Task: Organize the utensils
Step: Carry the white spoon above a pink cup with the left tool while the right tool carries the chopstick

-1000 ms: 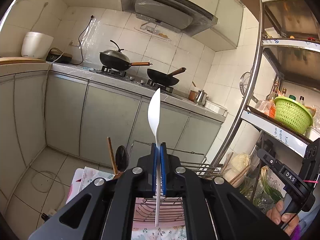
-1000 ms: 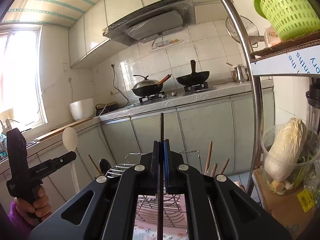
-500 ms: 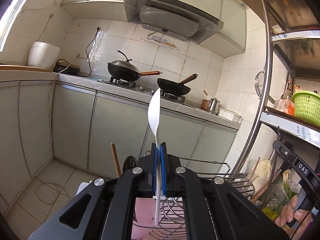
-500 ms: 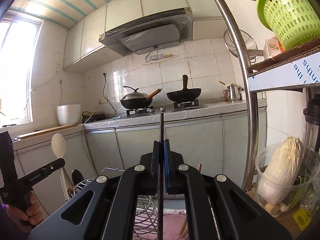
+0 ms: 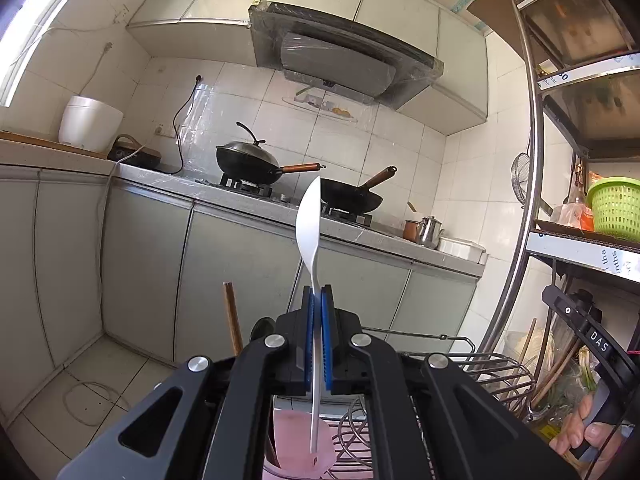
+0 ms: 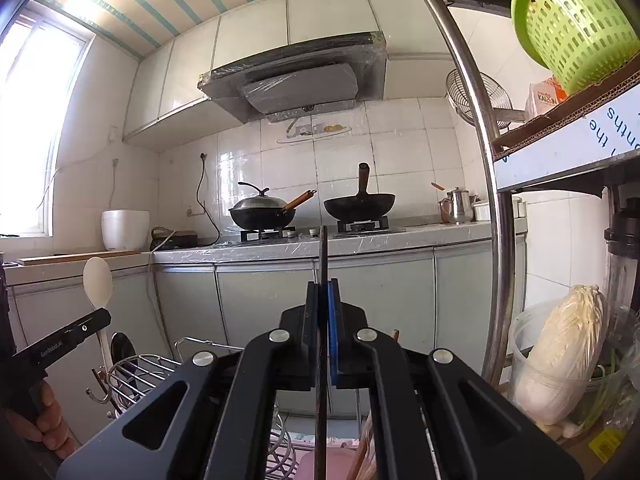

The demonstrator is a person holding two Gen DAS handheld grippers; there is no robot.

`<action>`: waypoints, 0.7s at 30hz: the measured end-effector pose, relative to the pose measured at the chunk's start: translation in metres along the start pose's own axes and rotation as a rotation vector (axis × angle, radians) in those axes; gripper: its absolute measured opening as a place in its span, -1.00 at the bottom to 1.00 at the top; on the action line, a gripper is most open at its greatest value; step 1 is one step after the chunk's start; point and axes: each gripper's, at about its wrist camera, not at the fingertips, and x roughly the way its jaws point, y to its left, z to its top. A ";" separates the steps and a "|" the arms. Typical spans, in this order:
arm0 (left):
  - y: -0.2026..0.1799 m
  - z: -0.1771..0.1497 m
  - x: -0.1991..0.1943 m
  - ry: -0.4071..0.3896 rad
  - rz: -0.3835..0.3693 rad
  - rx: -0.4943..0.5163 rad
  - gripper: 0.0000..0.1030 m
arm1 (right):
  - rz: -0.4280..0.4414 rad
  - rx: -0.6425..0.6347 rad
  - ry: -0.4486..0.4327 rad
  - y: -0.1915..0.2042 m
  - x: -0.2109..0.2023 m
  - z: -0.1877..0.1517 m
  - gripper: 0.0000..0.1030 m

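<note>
tiled kitchen (image 6: pixel 400 148), grey counter (image 6: pixel 400 238), two woks (image 6: pixel 359 204)

Both wrist views level, facing stove (image 5: pixel 256 188), side by side

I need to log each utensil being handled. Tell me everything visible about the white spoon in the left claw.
The white spoon looks like smooth, matte plastic: an oval bowl on a thin, straight handle. It stands nearly upright, bowl on top. The left claw is shut on the handle, blue pads pressing both sides, and the lower end hangs below the claw over something pink. Nothing else touches it.
</note>
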 end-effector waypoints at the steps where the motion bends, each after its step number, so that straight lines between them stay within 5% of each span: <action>1: 0.002 -0.001 0.001 0.000 -0.008 -0.007 -0.94 | -0.003 -0.006 -0.004 0.000 0.001 -0.001 -0.91; 9: 0.013 -0.015 0.005 -0.032 -0.024 -0.034 -0.94 | -0.021 -0.066 -0.043 0.007 0.000 -0.003 -0.91; 21: -0.004 -0.043 0.002 -0.079 0.017 0.104 -0.94 | 0.011 -0.189 -0.169 0.032 -0.028 0.006 -0.91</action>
